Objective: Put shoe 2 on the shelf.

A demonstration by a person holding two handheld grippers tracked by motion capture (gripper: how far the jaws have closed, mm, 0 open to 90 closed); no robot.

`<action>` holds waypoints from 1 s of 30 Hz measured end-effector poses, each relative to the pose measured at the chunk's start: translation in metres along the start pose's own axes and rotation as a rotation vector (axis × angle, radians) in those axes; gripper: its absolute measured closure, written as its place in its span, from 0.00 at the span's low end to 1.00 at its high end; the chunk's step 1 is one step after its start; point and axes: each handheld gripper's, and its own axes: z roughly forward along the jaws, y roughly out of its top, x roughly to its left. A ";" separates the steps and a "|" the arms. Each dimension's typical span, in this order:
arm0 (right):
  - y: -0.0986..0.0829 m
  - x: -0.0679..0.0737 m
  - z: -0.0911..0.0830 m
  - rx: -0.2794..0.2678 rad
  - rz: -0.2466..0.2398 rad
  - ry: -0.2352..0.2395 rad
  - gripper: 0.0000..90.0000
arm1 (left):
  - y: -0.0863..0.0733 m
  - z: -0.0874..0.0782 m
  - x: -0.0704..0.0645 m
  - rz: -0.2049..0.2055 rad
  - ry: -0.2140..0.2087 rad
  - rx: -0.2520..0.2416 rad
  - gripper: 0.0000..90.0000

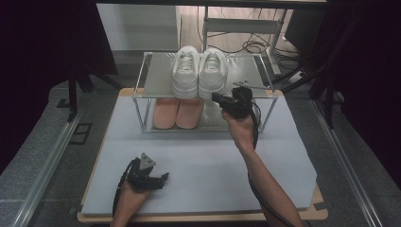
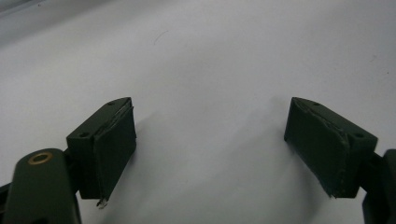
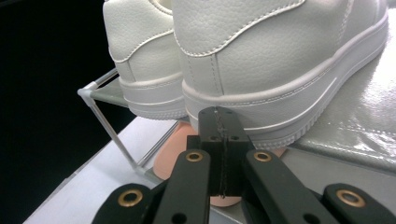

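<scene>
My right gripper [image 3: 219, 116] has its jaws pressed flat together with nothing between them, tips sitting right at the heel of the nearer white sneaker [image 3: 280, 60] — touching the sole or just short of it, I can't quite tell. My guess is closed jaws make a decent blunt pusher, so I'd nudge that shoe further back onto the shelf rather than grab it. The left gripper [image 2: 210, 135] is the opposite story — jaws spread wide, nothing in them, parked low over the bare grey mat [image 2: 210, 56] near my edge of the table, well apart from the action, probably just kept out of the way. As for what's stored where: the little wire rack [image 1: 142, 101] has two levels. The top shelf holds the pair of white sneakers [image 1: 198, 71] side by side, heels toward me and close to the front edge. The bottom level holds a pair of pink slippers [image 1: 177, 113], also side by side, directly under the sneakers. The right half of both shelves looks free.
</scene>
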 end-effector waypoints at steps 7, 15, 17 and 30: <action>-0.005 -0.004 -0.005 0.011 0.019 0.042 0.97 | 0.000 0.000 0.000 0.002 0.001 0.002 0.18; -0.009 -0.003 -0.009 0.035 -0.013 0.053 0.90 | 0.000 0.000 0.000 0.003 0.003 0.001 0.18; -0.011 -0.003 -0.010 0.039 -0.021 0.056 0.88 | 0.000 0.000 0.000 0.003 0.003 0.001 0.18; -0.020 -0.003 -0.021 0.060 -0.121 0.036 0.66 | 0.000 0.000 -0.001 0.003 0.004 -0.002 0.18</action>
